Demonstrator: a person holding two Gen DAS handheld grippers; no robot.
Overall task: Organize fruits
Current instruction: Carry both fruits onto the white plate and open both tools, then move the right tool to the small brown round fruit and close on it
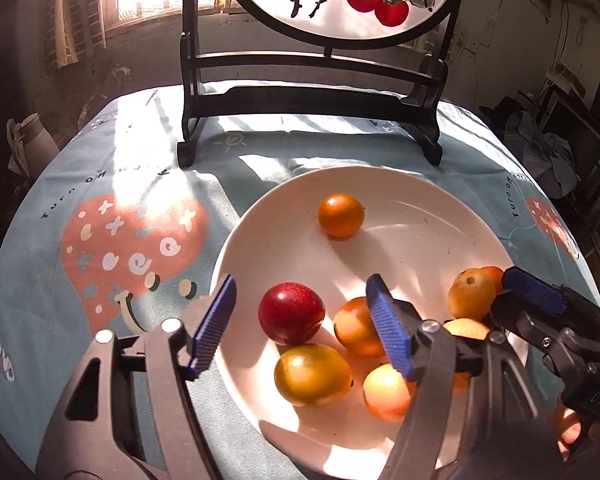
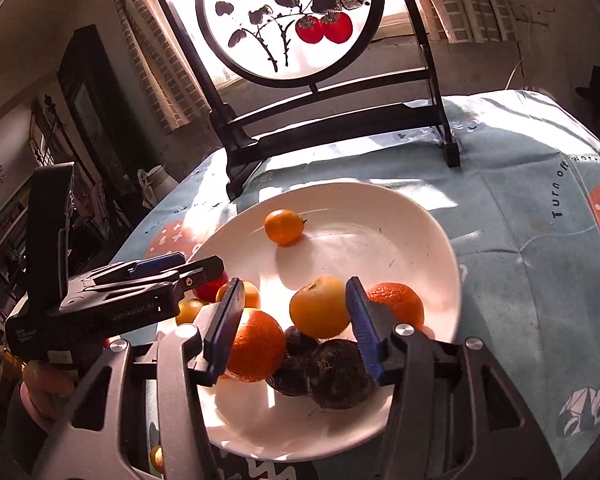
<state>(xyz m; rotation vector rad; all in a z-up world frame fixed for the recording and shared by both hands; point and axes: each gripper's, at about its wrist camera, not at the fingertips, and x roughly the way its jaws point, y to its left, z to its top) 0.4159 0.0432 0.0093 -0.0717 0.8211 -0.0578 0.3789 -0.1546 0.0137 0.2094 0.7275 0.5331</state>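
The white plate (image 1: 420, 216) looks like glazed ceramic, smooth and glossy where sun strikes it. Under it the blue tablecloth (image 1: 60, 280) is matt printed cloth, faintly creased. The red fruit (image 1: 291, 313) has a sleek, shiny skin; the orange (image 2: 255, 345) at lower centre is pebbled (finely dimpled). The gripper pads (image 1: 216, 320) are ribbed blue, on matt grey arms with bright metal bolts.

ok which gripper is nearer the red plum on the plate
Left. The left gripper is open around the red plum; the right gripper hovers over the plate's other side.
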